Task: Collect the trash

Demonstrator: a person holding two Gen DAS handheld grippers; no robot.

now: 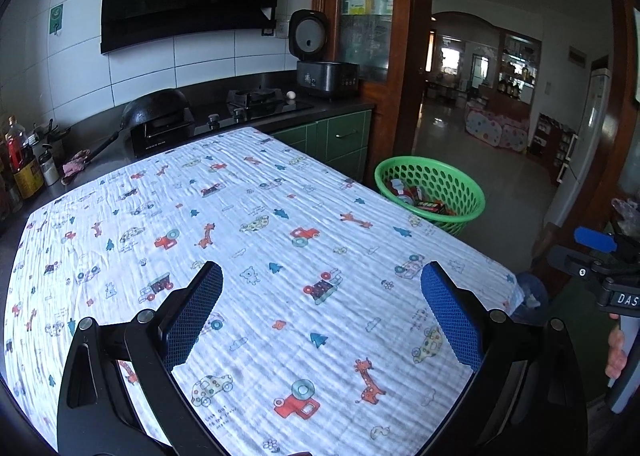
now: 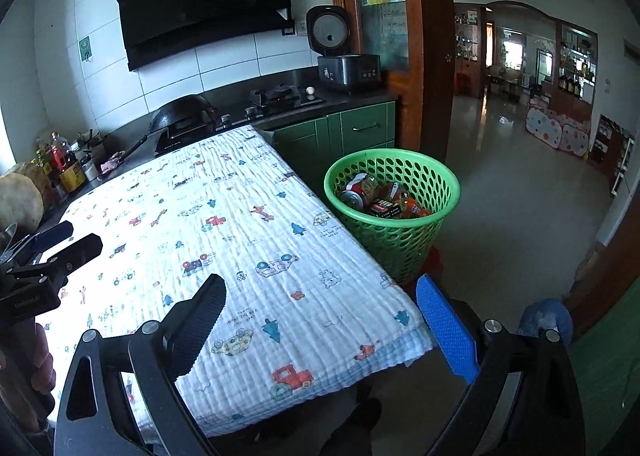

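Both wrist views overlook table (image 1: 280, 195), basket (image 2: 394, 215)

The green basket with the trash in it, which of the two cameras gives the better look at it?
The right wrist view. There the green basket shows whole, rim to base, with a drink can and wrappers inside. The left wrist view shows the basket smaller, its lower part hidden behind the table's edge, the contents harder to make out.

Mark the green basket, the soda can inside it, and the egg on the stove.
green basket (image 2: 404, 252), right wrist view, on its perforated front wall.
soda can (image 2: 352, 197), right wrist view, on its silver end.
egg (image 1: 291, 95), left wrist view, on its shell.
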